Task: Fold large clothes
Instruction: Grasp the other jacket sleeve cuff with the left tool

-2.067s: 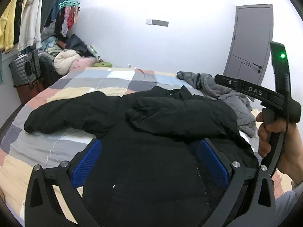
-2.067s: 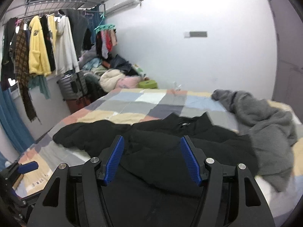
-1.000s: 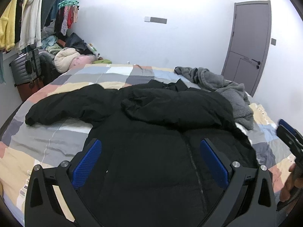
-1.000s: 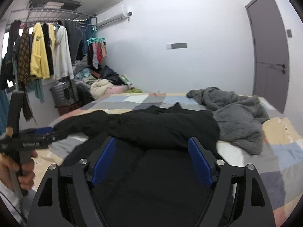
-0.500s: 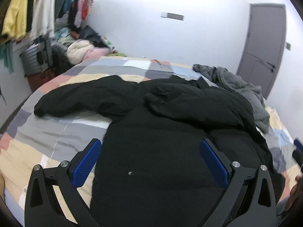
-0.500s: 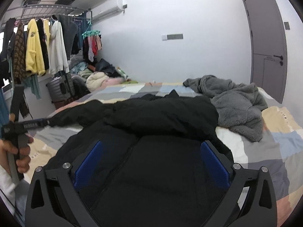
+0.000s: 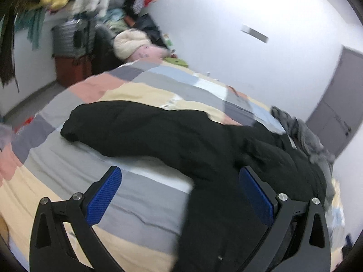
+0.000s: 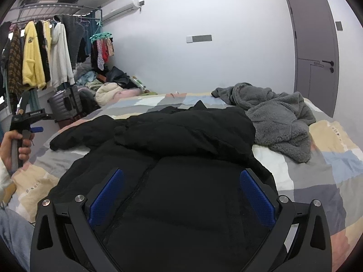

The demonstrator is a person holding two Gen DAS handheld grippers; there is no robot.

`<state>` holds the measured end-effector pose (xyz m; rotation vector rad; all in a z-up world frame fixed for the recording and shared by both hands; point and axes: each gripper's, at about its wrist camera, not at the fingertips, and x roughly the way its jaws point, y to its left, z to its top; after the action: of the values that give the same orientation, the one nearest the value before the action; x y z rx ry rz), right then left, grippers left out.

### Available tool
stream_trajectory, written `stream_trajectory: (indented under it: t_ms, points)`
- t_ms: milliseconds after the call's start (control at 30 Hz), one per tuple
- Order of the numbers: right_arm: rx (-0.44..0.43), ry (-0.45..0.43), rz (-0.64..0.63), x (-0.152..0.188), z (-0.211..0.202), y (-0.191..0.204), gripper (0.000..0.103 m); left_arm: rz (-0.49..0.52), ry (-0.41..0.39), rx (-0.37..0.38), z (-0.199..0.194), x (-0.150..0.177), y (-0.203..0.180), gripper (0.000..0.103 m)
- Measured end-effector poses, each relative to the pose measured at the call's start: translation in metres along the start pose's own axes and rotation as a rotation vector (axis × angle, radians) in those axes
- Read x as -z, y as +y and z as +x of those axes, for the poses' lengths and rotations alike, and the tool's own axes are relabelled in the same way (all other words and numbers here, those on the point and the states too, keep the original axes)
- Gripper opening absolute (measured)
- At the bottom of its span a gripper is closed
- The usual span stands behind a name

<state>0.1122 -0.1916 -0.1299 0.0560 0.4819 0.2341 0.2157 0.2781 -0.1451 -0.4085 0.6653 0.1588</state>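
The jacket (image 8: 181,158) lies on the bed (image 8: 317,170) — a robe (image 8: 276,117) just right of it, a suitcase (image 8: 65,104) beyond the bed's left side.

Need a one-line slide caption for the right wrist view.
Open right gripper hovers over black jacket spread on patchwork bed.

Black padded jacket (image 8: 181,149) lies flat on the patchwork bed (image 8: 317,181), front up, zipper (image 8: 133,195) closed and running toward me. Its left sleeve (image 7: 136,127) stretches out sideways; the other sleeve is folded across the chest. Hem nearest me.
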Motion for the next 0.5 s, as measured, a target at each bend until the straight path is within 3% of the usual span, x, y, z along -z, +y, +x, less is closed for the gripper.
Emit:
stream_trajectory:
  t_ms: [167, 333, 500]
  points:
    - [0.014, 0.017, 0.015, 0.0, 0.003, -0.002, 0.103, -0.133, 0.021, 0.009, 0.029, -0.014, 0.065, 0.103]
    - [0.036, 0.039, 0.01, -0.001, 0.01, 0.004, 0.103, -0.362, 0.019, 0.104, 0.064, -0.013, 0.13, 0.102]
    - [0.046, 0.073, 0.012, -0.005, 0.028, 0.011, 0.103, -0.525, 0.027, 0.13, 0.105, -0.003, 0.182, 0.102]
